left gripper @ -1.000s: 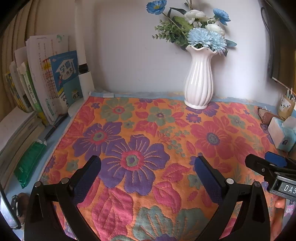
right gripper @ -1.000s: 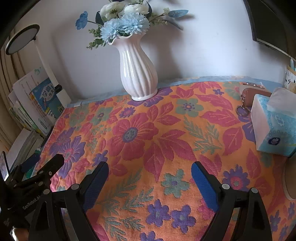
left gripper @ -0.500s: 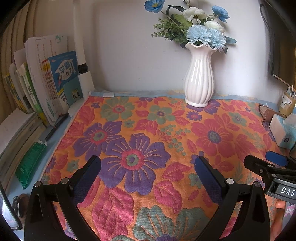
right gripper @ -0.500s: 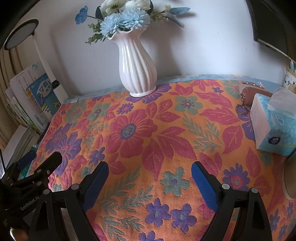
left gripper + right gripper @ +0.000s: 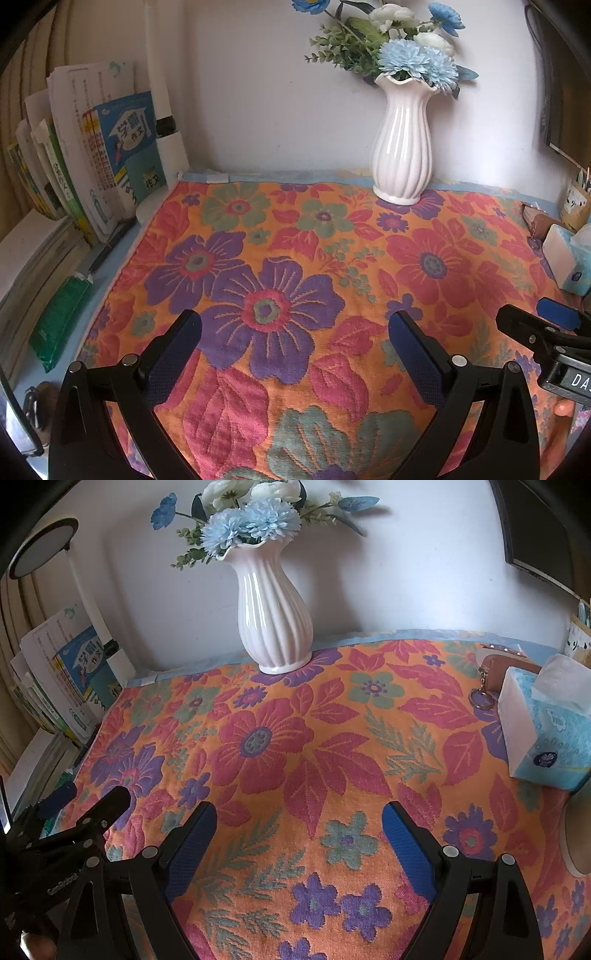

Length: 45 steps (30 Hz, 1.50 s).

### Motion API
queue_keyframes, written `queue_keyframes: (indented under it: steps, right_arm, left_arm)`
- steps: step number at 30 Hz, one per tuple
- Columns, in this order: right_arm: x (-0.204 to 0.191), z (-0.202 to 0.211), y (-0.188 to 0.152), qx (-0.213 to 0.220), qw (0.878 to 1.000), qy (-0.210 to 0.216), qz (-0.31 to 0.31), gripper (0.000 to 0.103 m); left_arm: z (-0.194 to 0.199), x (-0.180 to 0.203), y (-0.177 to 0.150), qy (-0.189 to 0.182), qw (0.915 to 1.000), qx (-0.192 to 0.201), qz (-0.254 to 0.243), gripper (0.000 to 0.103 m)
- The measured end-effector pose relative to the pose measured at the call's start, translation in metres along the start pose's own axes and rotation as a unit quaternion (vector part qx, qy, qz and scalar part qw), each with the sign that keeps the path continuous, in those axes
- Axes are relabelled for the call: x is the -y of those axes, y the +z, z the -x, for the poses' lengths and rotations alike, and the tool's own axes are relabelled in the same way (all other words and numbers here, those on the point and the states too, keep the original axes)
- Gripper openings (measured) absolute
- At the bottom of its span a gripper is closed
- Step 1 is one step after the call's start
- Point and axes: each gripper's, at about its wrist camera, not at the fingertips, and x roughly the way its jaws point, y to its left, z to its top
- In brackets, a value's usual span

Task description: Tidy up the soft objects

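1. While poised above the near edge of the floral towel (image 5: 280, 258), left gripper (image 5: 295, 343) with jaws spread wide, nothing between the dark blue pads, only purple flower pattern showing through the gap.
2. Just alongside, right gripper (image 5: 299, 834) likewise spread apart and empty, bright blue pads above leaf and small-flower pattern; seen from the left wrist view at the towel's right near edge (image 5: 546, 332).
3. Spread flat over the desk, orange towel with red, purple and green blooms, covering most of the surface, a pale blue strip of desk (image 5: 110, 254) bare along its left edge.
4. Along the left edge, green packet (image 5: 59, 321) and dark pen (image 5: 107, 251) lying on that strip, beside leaning books (image 5: 110, 155).
5. At the right edge, blue-and-white tissue box (image 5: 546, 734) resting on the towel, brown pouch (image 5: 498, 664) with key ring just behind it.
6. At the far edge, white ribbed vase (image 5: 269, 616) upright on the towel, holding blue and white flowers (image 5: 251, 520), against the white wall.
7. In the far left corner, white lamp post (image 5: 162, 110) behind the books.
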Motion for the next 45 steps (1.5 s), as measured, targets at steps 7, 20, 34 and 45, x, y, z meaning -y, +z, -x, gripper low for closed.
queue_keyframes:
  steps: [7,20,34,45]
  right_arm:
    - [-0.0010,-0.0002,-0.0004,-0.002,1.000,0.001,0.003,0.090]
    - [-0.0028,-0.0006,-0.0006,-0.003,1.000,0.000,0.005,0.090]
    - [-0.0037,-0.0022,-0.0018,-0.006,1.000,-0.001,0.007,0.090]
    - [-0.0035,-0.0020,-0.0006,-0.006,1.000,0.000,0.008,0.090]
  left_arm:
    - [-0.0040,-0.0001,0.0008,0.004,0.9999,-0.009,-0.001,0.101]
    - [-0.0044,0.0024,0.0013,0.004,0.9999,-0.013,-0.010,0.101]
    - [-0.0062,0.0044,-0.0002,0.002,0.9997,-0.018,-0.017,0.101]
    - [-0.0056,0.0043,0.0000,0.003,0.9997,-0.017,-0.020,0.101]
